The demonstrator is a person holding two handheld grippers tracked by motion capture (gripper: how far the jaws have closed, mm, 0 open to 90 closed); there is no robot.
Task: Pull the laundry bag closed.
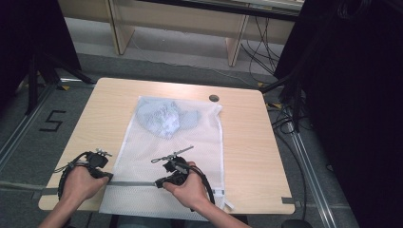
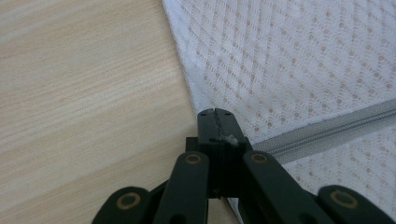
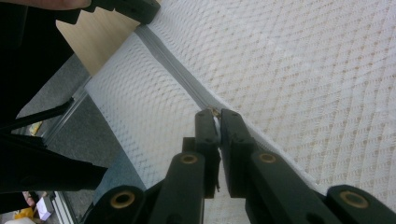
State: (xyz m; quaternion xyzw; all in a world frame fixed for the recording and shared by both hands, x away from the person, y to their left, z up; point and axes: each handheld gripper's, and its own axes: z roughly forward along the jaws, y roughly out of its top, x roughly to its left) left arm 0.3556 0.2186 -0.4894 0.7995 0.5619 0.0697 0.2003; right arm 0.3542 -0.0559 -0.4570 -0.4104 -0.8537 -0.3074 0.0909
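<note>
Two grippers are working one white mesh laundry bag (image 1: 166, 156), which is lying flat on the table (image 1: 247, 142). We are clenching the left gripper (image 2: 215, 113) on the bag's edge at the zipper (image 2: 327, 130) end, and the right gripper (image 3: 215, 113) is pinching what looks like the zipper pull. We are judging the bag light, limp and snag-prone; the stiffer zipper tape seems the best hold. Inside, at the far end, a pale blue garment (image 1: 164, 116) is lying bunched.

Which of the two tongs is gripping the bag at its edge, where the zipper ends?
The left tongs: they pinch the mesh bag at its left edge, at the zipper end. The right tongs hold the zipper further along.
</note>
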